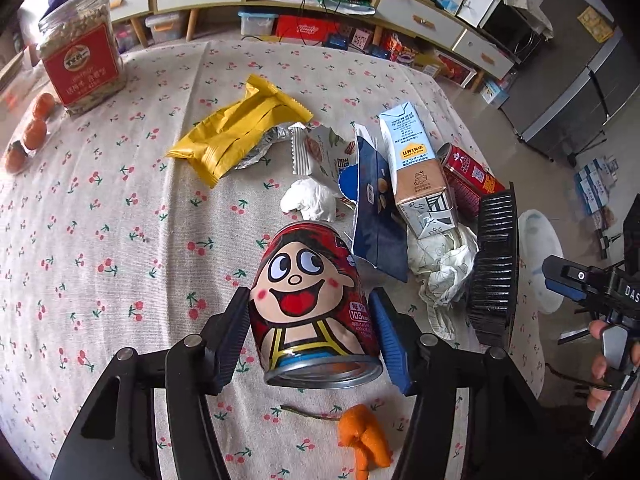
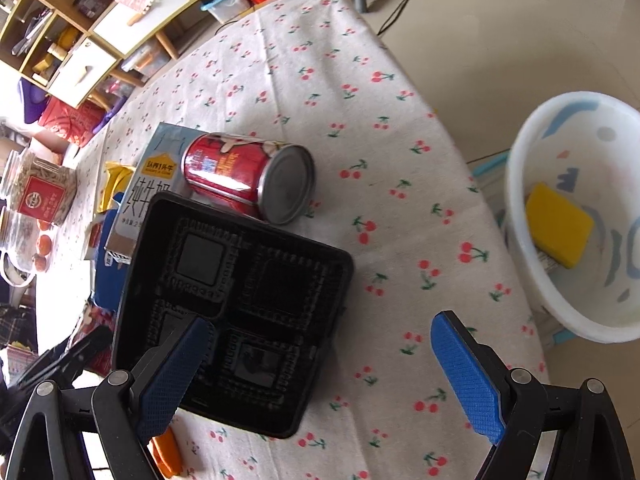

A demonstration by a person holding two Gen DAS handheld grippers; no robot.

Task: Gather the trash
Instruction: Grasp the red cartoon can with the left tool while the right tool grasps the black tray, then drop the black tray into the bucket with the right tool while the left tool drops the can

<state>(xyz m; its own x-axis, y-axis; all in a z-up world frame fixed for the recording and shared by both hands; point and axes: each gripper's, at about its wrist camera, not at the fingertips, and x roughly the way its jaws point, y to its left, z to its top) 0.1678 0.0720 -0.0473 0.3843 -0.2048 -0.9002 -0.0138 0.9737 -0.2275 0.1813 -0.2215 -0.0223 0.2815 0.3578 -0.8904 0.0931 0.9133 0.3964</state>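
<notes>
Your left hand-held gripper (image 1: 310,334) clamps the cartoon can (image 1: 314,306), lifted off the surface (image 1: 100,220). Right hand-held gripper (image 2: 320,372) gapes empty. Carry level to the white bin (image 2: 520,184), at 2 o'clock in the right view.

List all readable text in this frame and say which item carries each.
"103" in a white box: cartoon-face can held by the left gripper.
"认养1头牛": milk carton.
"DAS", cut off: right gripper body.
Jar label, second red can, blue pouch: print too small or blurred.
</notes>
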